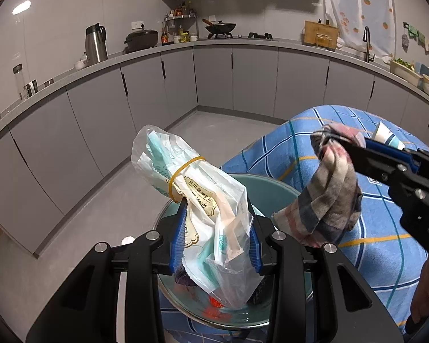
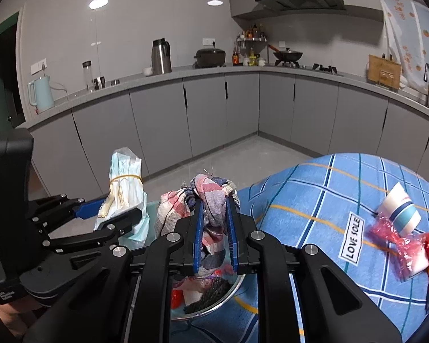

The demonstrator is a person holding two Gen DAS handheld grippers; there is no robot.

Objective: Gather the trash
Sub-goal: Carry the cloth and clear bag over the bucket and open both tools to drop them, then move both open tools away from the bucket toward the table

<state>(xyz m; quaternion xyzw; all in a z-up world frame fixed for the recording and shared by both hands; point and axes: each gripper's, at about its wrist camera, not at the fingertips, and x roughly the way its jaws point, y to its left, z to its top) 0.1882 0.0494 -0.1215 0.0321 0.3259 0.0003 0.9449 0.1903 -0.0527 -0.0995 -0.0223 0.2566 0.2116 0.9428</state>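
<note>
Two claws are loaded, both over one bowl.

Left wrist view: left claw (image 1: 216,237) partly closed, blue pads pressing both sides of a clear plastic bag (image 1: 197,197) stuffed with paper packaging, banded by a yellow rubber band (image 1: 183,171). Bag stands tilted, top leaning up-left, lower end hanging into the pale green bowl (image 1: 274,184). Red scraps lie in the bowl's bottom. Right claw (image 1: 339,143) enters from the right, pinching a crumpled plaid cloth (image 1: 329,197) that droops just beside the bowl's rim. Bowl sits on a counter covered by a blue checked cloth (image 1: 380,257).

Right wrist view: right claw (image 2: 216,225) nearly closed, pads clamped on the plaid cloth (image 2: 206,197), directly above the bowl (image 2: 214,305). Left claw (image 2: 114,214) with its bag (image 2: 128,183) is at left. Farther right on the checked cloth (image 2: 314,200) lie a striped paper cup (image 2: 401,211) and a red wrapper (image 2: 394,243), touching.
</note>
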